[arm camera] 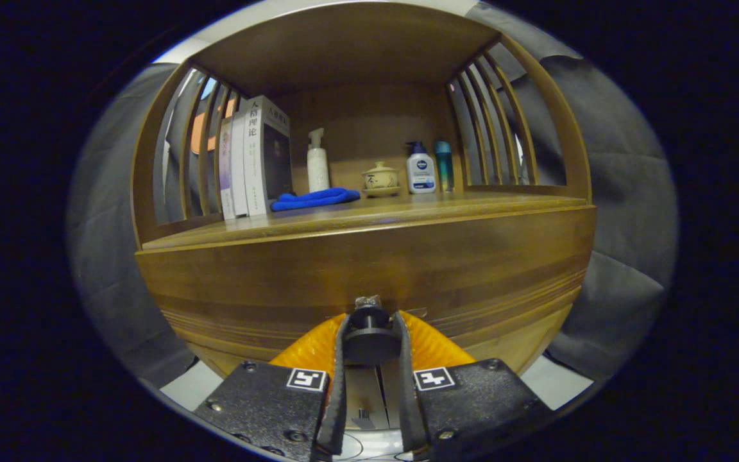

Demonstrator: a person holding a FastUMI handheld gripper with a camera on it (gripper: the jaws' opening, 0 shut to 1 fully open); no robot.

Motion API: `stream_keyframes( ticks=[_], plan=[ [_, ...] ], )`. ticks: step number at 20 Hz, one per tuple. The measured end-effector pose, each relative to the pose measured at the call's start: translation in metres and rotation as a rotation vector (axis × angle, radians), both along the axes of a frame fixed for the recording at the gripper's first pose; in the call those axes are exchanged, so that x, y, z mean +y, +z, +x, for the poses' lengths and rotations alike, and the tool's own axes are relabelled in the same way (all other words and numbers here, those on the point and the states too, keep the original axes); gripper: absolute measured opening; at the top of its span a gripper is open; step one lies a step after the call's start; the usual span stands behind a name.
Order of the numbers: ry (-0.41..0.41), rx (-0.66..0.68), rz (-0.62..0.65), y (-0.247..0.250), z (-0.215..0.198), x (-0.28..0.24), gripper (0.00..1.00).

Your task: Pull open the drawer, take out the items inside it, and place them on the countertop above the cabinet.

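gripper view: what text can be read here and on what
"人格理论": spine of the white book
label on the pump bottle: too small to read
other book spines: blurred
markers on the tool: patterns, no words; it is shut on the drawer knob

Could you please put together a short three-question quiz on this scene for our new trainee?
1. True or false: the gripper has its fingers closed on the drawer knob.
2. What lies on the countertop just ahead of the books? A) blue cloth B) spoon C) plate
3. Fill in: the drawer front looks ____, its contents hidden.

Key: 1 true; 2 A, the blue cloth; 3 shut.
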State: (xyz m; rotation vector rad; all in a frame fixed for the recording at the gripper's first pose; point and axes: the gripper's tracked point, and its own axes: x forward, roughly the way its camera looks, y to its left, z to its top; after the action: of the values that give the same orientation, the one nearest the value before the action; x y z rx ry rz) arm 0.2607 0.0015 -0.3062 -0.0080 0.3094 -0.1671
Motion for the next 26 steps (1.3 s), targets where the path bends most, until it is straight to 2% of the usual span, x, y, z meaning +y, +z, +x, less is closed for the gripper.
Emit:
stream_keyframes(
  ticks=[5,17,26],
  plan=[
    [0.012,0.010,-0.002,0.001,-0.026,0.003,0.32],
    [0.028,0.046,-0.033,-0.003,-0.120,0.004,0.32],
    [0.048,0.074,-0.018,-0.004,-0.170,0.006,0.32]
  ],
)
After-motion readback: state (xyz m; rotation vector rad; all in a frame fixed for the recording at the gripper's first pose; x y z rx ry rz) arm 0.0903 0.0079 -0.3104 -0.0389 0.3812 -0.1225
